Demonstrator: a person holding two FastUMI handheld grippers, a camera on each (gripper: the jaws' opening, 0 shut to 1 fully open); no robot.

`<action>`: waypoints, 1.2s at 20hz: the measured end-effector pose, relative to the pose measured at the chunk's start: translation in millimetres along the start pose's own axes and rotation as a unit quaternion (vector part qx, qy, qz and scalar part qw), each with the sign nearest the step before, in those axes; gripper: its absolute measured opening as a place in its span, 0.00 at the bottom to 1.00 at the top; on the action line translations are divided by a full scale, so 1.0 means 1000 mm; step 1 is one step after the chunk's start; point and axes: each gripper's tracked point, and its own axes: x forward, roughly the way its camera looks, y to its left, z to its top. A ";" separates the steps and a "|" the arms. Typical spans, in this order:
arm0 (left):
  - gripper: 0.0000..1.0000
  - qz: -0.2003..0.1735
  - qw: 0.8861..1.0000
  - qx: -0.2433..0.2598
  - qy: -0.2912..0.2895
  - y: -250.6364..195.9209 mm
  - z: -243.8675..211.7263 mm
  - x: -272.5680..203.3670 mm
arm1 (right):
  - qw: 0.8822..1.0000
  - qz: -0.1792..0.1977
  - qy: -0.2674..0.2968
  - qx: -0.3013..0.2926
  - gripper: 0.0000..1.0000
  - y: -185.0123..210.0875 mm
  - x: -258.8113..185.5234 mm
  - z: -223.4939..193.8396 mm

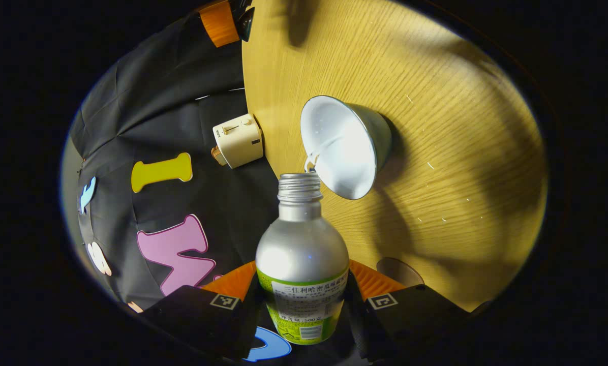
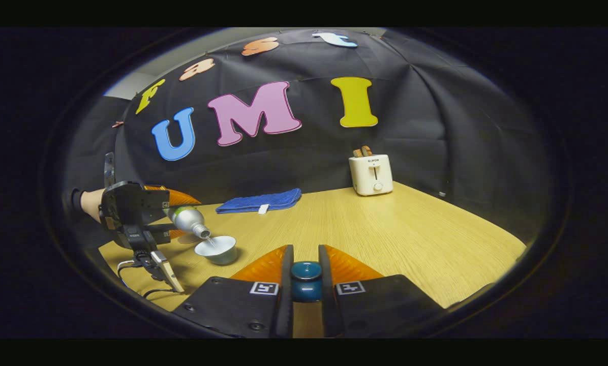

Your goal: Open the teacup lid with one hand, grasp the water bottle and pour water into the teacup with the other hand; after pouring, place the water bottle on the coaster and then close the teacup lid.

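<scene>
In the left gripper view my left gripper [image 1: 304, 287] is shut on a silver water bottle [image 1: 302, 254] with a green label. The bottle is tipped, its open mouth at the rim of the white teacup [image 1: 342, 147], and a thin stream of water runs into the cup. In the right gripper view my right gripper [image 2: 305, 256] is shut on the teal knob of the teacup lid [image 2: 306, 279], held above the table well right of the teacup [image 2: 216, 250]. There the left gripper [image 2: 177, 216] tilts the bottle [image 2: 192, 222] over the cup. A brown coaster [image 1: 399, 271] lies beside the left fingers.
A cream toaster [image 2: 370, 174] stands at the back of the wooden table [image 2: 411, 239] by the black cloth wall. A folded blue towel [image 2: 260, 201] lies at the back left. A cable [image 2: 136, 267] hangs under the left gripper near the table's front-left edge.
</scene>
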 end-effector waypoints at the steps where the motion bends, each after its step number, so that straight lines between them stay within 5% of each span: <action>1: 0.77 -0.001 1.000 0.003 0.001 0.000 0.000 0.000 | 1.000 0.001 0.000 0.000 0.26 0.000 -0.001 0.000; 24: 0.77 -0.006 0.997 0.073 0.016 0.019 -0.006 -0.007 | 1.000 0.006 0.003 0.003 0.26 -0.004 -0.004 -0.003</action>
